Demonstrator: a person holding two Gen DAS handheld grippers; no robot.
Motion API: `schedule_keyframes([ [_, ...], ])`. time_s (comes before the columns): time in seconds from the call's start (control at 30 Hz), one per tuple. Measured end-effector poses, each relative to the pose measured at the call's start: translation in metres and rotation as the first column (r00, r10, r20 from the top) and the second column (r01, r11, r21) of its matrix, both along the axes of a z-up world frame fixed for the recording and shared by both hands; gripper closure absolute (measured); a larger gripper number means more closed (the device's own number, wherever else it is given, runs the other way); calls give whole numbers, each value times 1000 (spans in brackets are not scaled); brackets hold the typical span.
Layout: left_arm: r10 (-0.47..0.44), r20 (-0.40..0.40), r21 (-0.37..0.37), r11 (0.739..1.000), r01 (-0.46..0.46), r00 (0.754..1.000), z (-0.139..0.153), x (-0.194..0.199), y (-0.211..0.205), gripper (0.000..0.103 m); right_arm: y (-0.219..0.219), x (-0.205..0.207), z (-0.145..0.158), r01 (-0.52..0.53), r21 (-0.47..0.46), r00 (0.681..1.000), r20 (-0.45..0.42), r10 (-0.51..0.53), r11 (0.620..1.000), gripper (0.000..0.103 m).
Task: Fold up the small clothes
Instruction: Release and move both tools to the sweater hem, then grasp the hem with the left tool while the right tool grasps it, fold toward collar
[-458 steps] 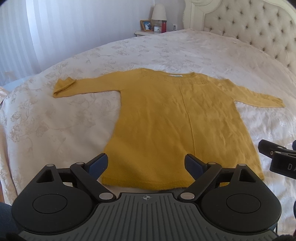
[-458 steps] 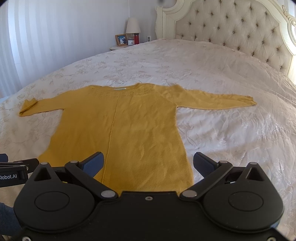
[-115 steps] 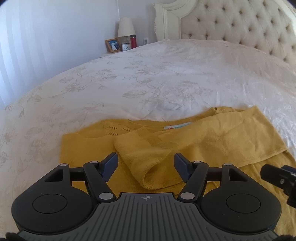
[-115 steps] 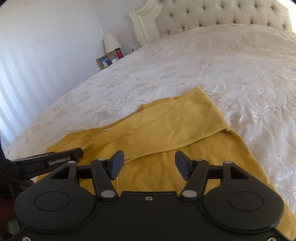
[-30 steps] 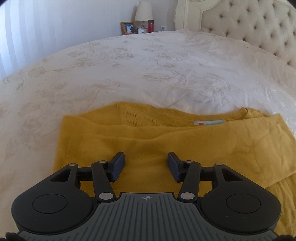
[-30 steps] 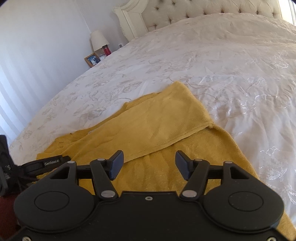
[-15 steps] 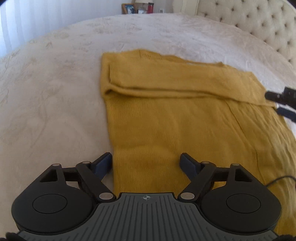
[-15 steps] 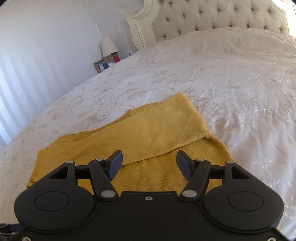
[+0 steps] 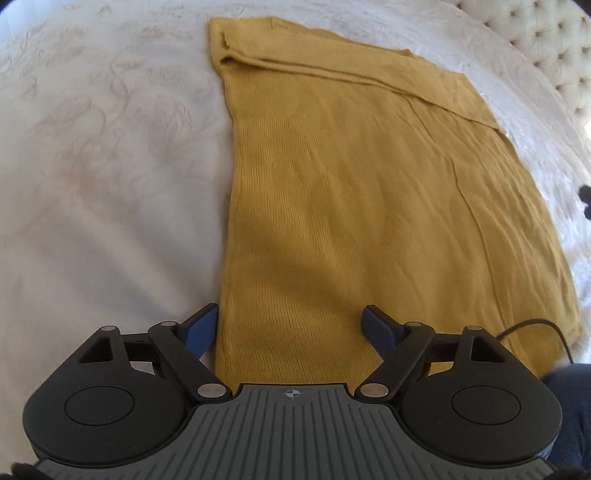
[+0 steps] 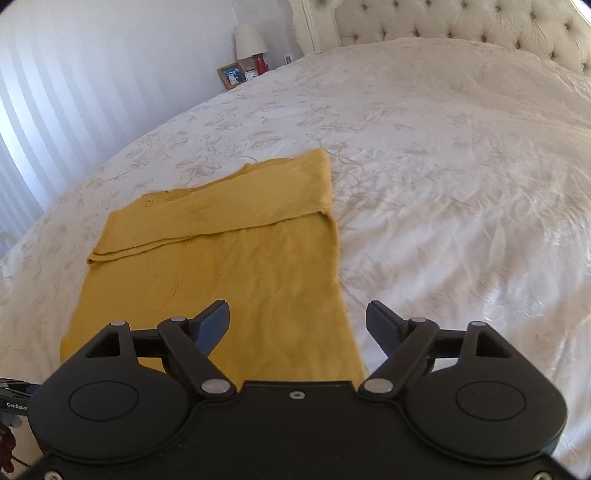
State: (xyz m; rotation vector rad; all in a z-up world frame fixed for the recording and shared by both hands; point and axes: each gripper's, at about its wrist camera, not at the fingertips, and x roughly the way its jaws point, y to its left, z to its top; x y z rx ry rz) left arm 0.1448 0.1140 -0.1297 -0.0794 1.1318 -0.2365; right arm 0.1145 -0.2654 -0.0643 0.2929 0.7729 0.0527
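Note:
A mustard yellow sweater [image 9: 369,192] lies flat on the white bedspread, both sleeves folded across its chest near the collar. It also shows in the right wrist view [image 10: 236,258]. My left gripper [image 9: 290,326] is open and empty, low over the sweater's bottom left corner, jaws either side of the left edge. My right gripper [image 10: 297,325] is open and empty over the bottom right corner, its jaws astride the right edge. A tip of the right gripper shows at the right edge of the left wrist view [image 9: 585,201].
The white embroidered bedspread [image 10: 461,184] stretches to a tufted headboard [image 10: 461,26]. A nightstand with a lamp [image 10: 251,40], a photo frame and a red cup stands at the back. White curtains hang at the left. A black cable [image 9: 535,328] lies on the hem.
Both grippers have pulled back from the folded sleeves to the sweater's bottom hem and opened wider. The sweater has not moved.

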Motion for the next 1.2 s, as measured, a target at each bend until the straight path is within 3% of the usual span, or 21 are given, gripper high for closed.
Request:
schedule_keyframes([
  [0.37, 26, 13, -26, 999, -25, 1000, -1, -16, 1, 23, -40, -54, -38, -3, 91, 987, -157, 17, 996, 21],
  [0.63, 80, 8, -52, 995, -80, 997, 1, -19, 7, 49, -48, -75, -67, -40, 198, 978, -192, 78, 979, 24],
  [0.77, 82, -15, -92, 992, -83, 997, 0, -20, 9, 69, -48, -78, -75, -51, 268, 977, -185, 104, 962, 41],
  [0.8, 82, -28, -116, 990, -84, 996, -1, -21, 9, 81, -47, -77, -76, -58, 282, 976, -187, 115, 958, 48],
  [0.83, 79, -45, -143, 986, -85, 996, -2, -22, 10, 95, -46, -77, -76, -64, 286, 975, -188, 122, 956, 63],
  [0.9, 76, -53, -159, 984, -84, 996, -2, -23, 10, 97, -45, -76, -74, -90, 311, 973, -176, 151, 946, 88],
  [0.97, 77, -31, -164, 983, -81, 997, 4, -25, 9, 98, -47, -77, -65, -91, 325, 980, -139, 142, 941, 88],
  [1.07, 129, -24, -256, 958, -131, 991, 15, -25, 16, 98, -53, -75, -43, -92, 347, 990, -66, 123, 933, 88],
  [1.2, 147, 39, -322, 938, -127, 988, 39, -17, 18, 98, -64, -61, -14, -89, 394, 996, 29, 85, 915, 89],
])
